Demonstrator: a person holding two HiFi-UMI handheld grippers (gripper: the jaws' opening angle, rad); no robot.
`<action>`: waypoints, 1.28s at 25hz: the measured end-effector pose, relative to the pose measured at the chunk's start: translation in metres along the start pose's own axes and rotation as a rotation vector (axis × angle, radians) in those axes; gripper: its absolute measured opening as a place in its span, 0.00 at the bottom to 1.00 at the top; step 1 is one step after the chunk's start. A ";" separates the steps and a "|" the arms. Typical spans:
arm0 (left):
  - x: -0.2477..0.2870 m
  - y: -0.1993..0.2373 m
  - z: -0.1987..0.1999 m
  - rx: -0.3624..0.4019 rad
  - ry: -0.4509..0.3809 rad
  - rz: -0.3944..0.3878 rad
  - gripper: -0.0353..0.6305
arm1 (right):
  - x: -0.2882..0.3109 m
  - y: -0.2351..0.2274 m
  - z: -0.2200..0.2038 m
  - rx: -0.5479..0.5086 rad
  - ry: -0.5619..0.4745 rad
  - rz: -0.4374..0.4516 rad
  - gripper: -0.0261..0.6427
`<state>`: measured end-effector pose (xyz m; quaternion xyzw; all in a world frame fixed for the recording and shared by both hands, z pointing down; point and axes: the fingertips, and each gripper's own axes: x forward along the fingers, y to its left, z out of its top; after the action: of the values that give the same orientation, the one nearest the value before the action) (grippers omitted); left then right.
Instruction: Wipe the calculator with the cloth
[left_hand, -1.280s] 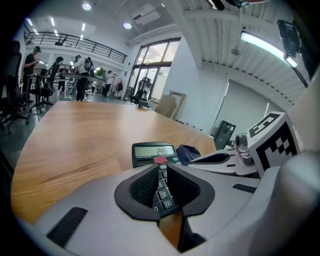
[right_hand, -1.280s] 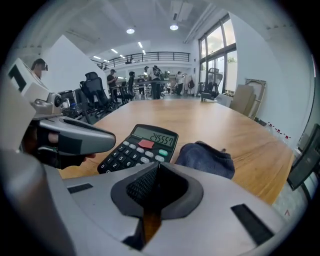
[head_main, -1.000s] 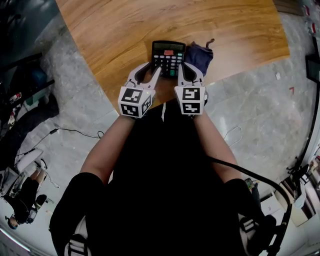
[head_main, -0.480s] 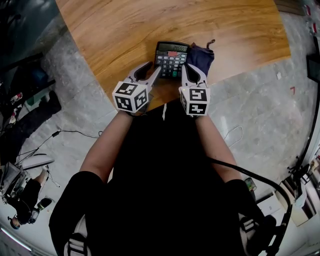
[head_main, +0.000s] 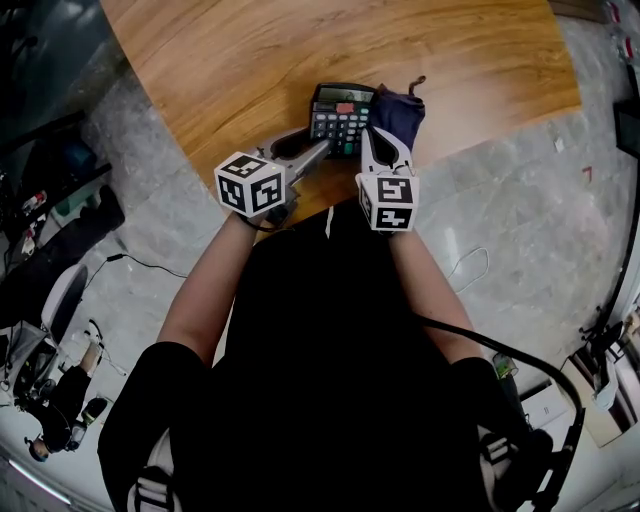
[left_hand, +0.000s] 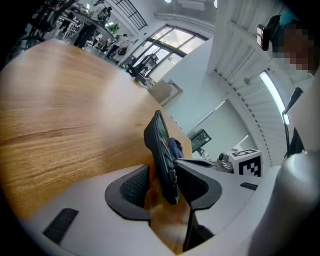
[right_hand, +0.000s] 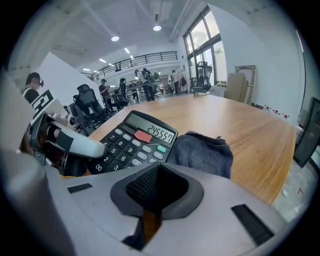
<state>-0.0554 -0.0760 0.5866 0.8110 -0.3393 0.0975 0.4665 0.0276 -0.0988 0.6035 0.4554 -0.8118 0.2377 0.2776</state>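
Head view steeply down, gripper views low and close, all share calculator (head_main: 340, 112)

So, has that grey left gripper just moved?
Yes: the left gripper swung its rear left along the wooden table edge, jaws just opening around the black calculator.

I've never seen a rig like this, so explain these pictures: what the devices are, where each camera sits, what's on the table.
A person holds a two-jaw gripper in each hand. One picture comes from a head camera looking down; the others from cameras on the grippers. On the wooden table are a calculator and a dark cloth beside it. The left gripper has just been opening its jaws, the calculator's edge between them. The right gripper has its jaws shut, empty.
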 end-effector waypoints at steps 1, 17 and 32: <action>0.002 -0.002 -0.001 0.003 0.001 -0.004 0.32 | 0.000 0.000 0.000 -0.001 -0.002 -0.001 0.06; -0.008 -0.022 0.017 -0.036 -0.133 -0.073 0.16 | -0.029 -0.039 0.001 -0.035 0.100 -0.082 0.29; -0.033 -0.032 0.031 -0.146 -0.234 -0.100 0.16 | -0.013 -0.035 -0.015 -0.064 0.155 -0.116 0.18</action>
<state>-0.0645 -0.0756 0.5318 0.7965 -0.3569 -0.0458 0.4858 0.0670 -0.0978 0.6102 0.4726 -0.7673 0.2298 0.3675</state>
